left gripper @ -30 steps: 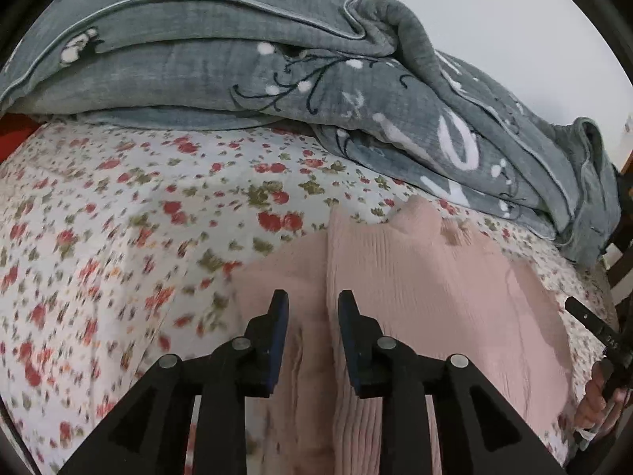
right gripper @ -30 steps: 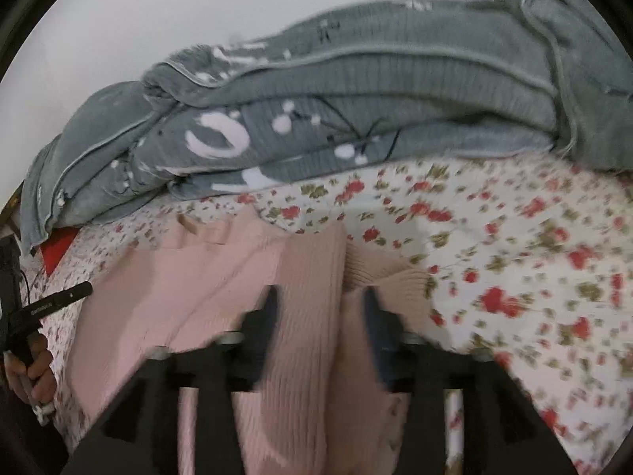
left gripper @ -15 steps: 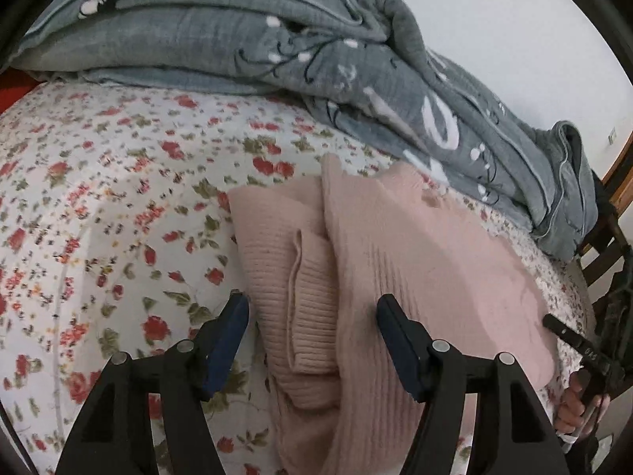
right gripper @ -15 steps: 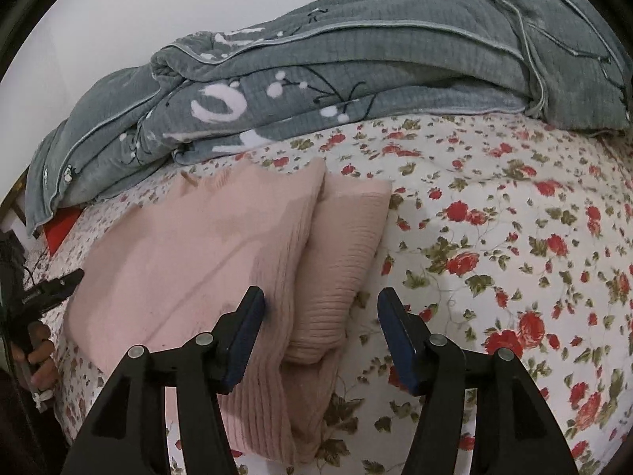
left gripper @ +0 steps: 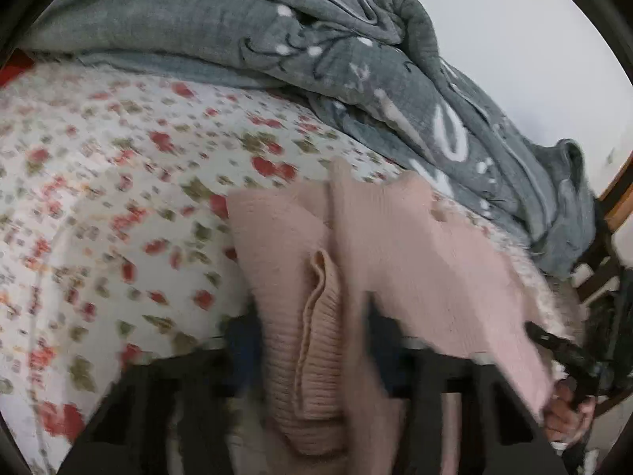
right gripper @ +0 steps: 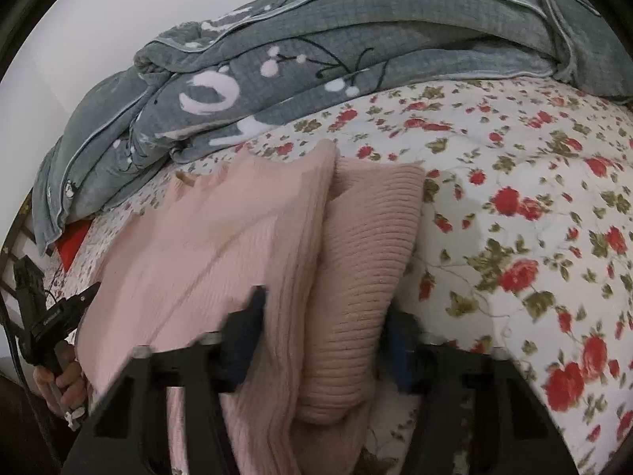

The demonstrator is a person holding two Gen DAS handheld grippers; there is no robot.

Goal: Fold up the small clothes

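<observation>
both grippers, left (left gripper: 308,340) and right (right gripper: 320,336), just closed in from wide open onto the pink sweater's (right gripper: 237,237) folded sleeves at bottom center

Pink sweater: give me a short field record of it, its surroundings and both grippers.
garment: pink sweater, sides folded in
surface: floral bedsheet
behind it: grey blanket, bunched
left gripper: jaws have just been closing, the sweater's left fold between them
right gripper: jaws have just been closing, its right fold between them
</observation>
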